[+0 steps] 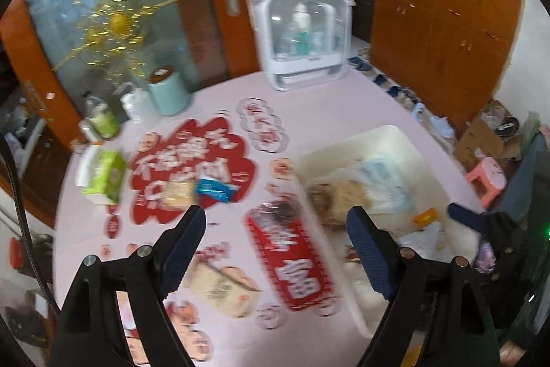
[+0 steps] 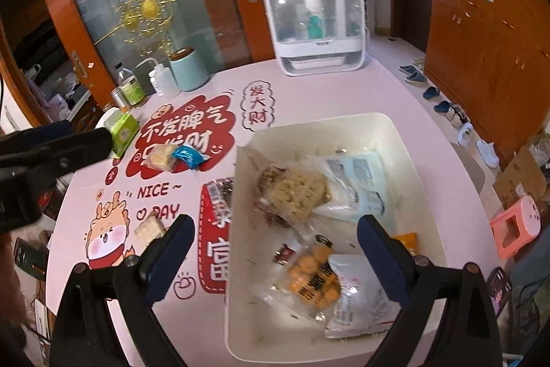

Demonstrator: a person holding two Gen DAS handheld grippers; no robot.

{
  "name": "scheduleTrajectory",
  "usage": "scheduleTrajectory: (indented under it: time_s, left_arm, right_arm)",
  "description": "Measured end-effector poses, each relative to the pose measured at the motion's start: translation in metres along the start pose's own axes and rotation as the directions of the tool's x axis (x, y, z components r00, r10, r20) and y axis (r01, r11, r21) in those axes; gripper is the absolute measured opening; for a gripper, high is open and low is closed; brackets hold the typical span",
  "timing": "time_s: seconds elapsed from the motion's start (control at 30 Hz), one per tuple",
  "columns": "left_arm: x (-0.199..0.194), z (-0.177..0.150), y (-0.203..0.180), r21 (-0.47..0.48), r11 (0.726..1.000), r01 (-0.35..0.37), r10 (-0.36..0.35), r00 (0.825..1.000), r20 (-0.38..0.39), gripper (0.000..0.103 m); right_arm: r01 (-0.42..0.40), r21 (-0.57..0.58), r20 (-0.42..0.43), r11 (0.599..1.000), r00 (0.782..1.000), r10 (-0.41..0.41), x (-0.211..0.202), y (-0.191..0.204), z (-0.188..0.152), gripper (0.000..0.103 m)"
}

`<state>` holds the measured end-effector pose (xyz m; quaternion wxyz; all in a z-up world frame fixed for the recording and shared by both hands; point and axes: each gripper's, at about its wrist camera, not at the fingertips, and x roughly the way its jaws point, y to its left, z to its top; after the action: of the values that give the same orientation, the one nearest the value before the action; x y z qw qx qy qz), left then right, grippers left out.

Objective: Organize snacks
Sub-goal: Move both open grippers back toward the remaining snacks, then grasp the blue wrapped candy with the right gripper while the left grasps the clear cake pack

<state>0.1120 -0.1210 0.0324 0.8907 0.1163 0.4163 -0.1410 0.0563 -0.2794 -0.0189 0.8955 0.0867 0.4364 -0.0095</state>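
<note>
A cream bin (image 2: 405,140) on the pink table holds several snack packs: a rice cake (image 2: 299,191), a pale blue pack (image 2: 361,181) and an orange ball pack (image 2: 312,274). My right gripper (image 2: 275,239) is open and empty above the bin's near half. Loose on the table lie a blue wrapped snack (image 2: 189,157), a pale cracker pack (image 2: 158,157) and another cracker pack (image 2: 149,229). My left gripper (image 1: 275,229) is open and empty over the table left of the bin (image 1: 388,140). The blue snack (image 1: 213,190) and cracker pack (image 1: 177,193) lie ahead of it. That view is blurred.
A white dome-lidded cabinet (image 2: 316,23) stands at the table's far edge. A mint canister (image 2: 187,71), bottles (image 2: 130,88) and a green tissue box (image 2: 123,129) stand far left. A pink stool (image 2: 515,226) and shoes (image 2: 447,109) are on the floor to the right.
</note>
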Motion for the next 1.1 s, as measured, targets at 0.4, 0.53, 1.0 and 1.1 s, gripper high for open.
scheduleTrajectory:
  time_s: [0.4, 0.53, 1.0, 1.1]
  left_arm:
    - [-0.015, 0.041, 0.151, -0.032, 0.99, -0.14, 0.142, 0.988, 0.066, 0.086]
    - [0.018, 0.056, 0.187, -0.072, 0.989, -0.131, 0.134, 0.99, 0.036, 0.089]
    - [0.241, 0.022, 0.229, -0.005, 1.0, -0.005, 0.003, 0.931, -0.364, 0.089]
    - [0.269, 0.007, 0.237, -0.016, 0.999, 0.044, -0.046, 0.907, -0.419, 0.089]
  right_arm:
    - [-0.004, -0.111, 0.054, 0.994, 0.998, 0.01, 0.004, 0.057, 0.075, 0.096]
    - [-0.009, -0.229, 0.062, 0.973, 0.998, 0.024, 0.034, 0.096, 0.109, 0.096]
    - [-0.151, -0.568, -0.334, 0.809, 0.941, -0.058, 0.265, 0.195, 0.1, 0.06]
    - [-0.148, -0.579, -0.359, 0.802, 0.929, -0.088, 0.293, 0.201, 0.095, 0.06]
